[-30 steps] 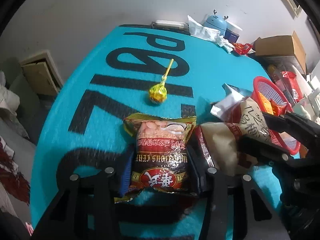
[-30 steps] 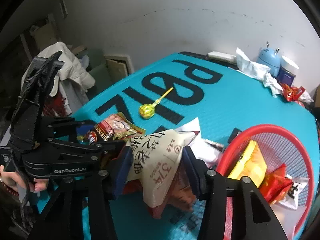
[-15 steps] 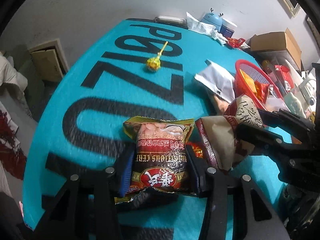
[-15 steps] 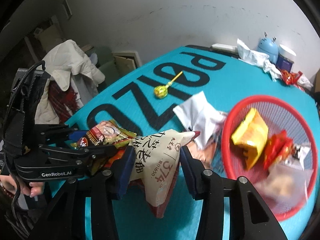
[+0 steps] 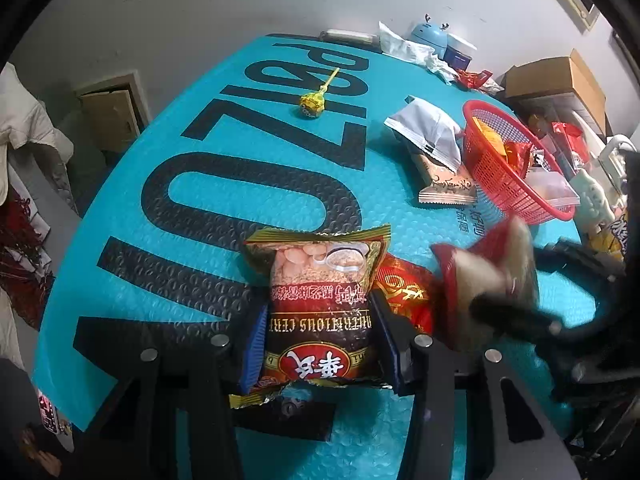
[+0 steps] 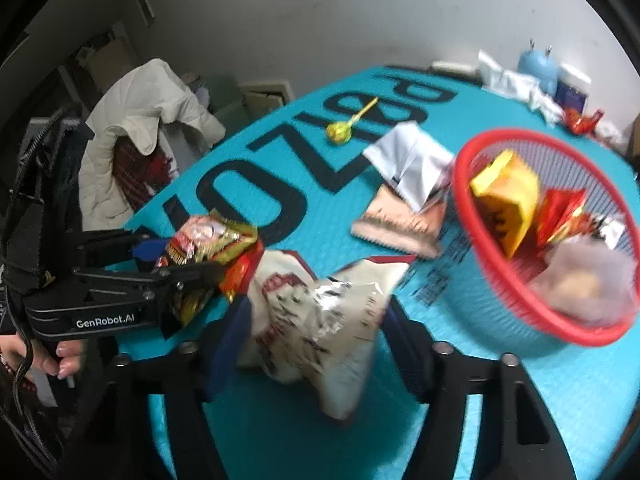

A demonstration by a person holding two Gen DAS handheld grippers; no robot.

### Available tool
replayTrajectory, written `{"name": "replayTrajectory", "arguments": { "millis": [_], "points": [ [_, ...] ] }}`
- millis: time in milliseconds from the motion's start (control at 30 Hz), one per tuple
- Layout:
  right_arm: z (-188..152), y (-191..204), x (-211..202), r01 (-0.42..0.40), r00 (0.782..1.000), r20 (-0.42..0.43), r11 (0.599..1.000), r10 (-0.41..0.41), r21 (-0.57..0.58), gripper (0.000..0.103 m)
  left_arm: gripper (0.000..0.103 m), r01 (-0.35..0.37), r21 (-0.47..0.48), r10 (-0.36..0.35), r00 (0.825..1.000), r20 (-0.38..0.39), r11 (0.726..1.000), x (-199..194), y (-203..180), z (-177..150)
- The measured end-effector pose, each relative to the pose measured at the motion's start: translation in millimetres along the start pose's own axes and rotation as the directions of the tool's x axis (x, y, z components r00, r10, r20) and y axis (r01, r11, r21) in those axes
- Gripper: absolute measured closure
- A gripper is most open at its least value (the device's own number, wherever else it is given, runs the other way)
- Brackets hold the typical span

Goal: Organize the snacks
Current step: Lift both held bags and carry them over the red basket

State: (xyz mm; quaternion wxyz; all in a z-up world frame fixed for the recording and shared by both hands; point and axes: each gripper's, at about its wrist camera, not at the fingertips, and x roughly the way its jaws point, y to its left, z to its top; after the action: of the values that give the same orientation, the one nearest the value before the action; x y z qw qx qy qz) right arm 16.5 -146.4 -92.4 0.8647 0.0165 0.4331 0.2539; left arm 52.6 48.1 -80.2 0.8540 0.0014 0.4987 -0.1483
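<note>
My left gripper (image 5: 320, 332) is shut on a dark red and gold cereal packet (image 5: 320, 292), held above the teal mat; it also shows in the right wrist view (image 6: 208, 240). My right gripper (image 6: 316, 328) is shut on a cream and red snack bag (image 6: 320, 320), blurred, seen at the right of the left wrist view (image 5: 488, 272). A small red packet (image 5: 404, 292) lies between the two. The red mesh basket (image 6: 472, 204) holds several snacks. A yellow lollipop (image 5: 314, 102) lies far on the mat.
A white pouch (image 5: 428, 128) lies on a tan packet (image 5: 448, 188) beside the basket. Tissue, a blue deer-shaped gadget (image 5: 430, 36) and a small box stand at the table's far edge. A cardboard box (image 5: 556, 80) is at the right. A chair with a jacket (image 6: 140, 120) stands left.
Both grippers have pulled back toward the near end of the table with their packets. The right gripper's bag has turned, now showing a different face, and is blurred by motion.
</note>
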Motion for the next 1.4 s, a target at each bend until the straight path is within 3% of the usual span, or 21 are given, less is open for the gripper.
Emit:
{"name": "replayTrajectory", "arguments": {
  "millis": [167, 367, 400, 467, 567, 967, 1400],
  "points": [
    [-6.7, 1.8, 16.8, -0.035, 0.997, -0.072, 0.999, 0.036, 0.02, 0.029, 0.056, 0.005, -0.014, -0.005, 1.0, -0.011, 1.0, 3.8, 2.4, -0.8],
    [-12.9, 5.8, 14.8, -0.014, 0.998, -0.058, 1.0, 0.014, -0.013, 0.029, 0.056, 0.008, -0.027, -0.008, 1.0, -0.005, 1.0, 6.2, 5.0, -1.9],
    [-14.2, 5.5, 13.3, -0.018, 0.999, -0.048, 1.0, 0.017, -0.012, 0.04, 0.056, 0.006, -0.026, -0.006, 1.0, -0.002, 1.0, 5.9, 4.4, -2.2],
    [-14.5, 3.5, 12.3, -0.029, 0.998, -0.049, 1.0, 0.029, 0.0, 0.053, 0.057, 0.001, -0.024, -0.001, 1.0, 0.007, 1.0, 4.5, 3.1, -3.5],
    [-14.2, 2.2, 8.8, -0.031, 0.999, -0.041, 1.0, 0.031, -0.001, 0.057, 0.059, 0.012, -0.034, -0.011, 1.0, 0.007, 0.999, 1.4, 2.8, -5.2],
    [-12.7, 3.7, -13.7, -0.056, 0.998, 0.013, 0.998, 0.056, 0.001, 0.058, 0.059, 0.053, -0.05, -0.052, 0.998, 0.026, 0.997, -18.3, -7.6, -13.2],
    [-27.8, 3.3, -53.2, -0.059, 0.995, 0.081, 0.998, 0.06, -0.01, 0.058, 0.059, 0.071, 0.001, -0.071, 0.994, 0.081, 0.997, -45.6, -41.0, -20.4]
  ]
}}
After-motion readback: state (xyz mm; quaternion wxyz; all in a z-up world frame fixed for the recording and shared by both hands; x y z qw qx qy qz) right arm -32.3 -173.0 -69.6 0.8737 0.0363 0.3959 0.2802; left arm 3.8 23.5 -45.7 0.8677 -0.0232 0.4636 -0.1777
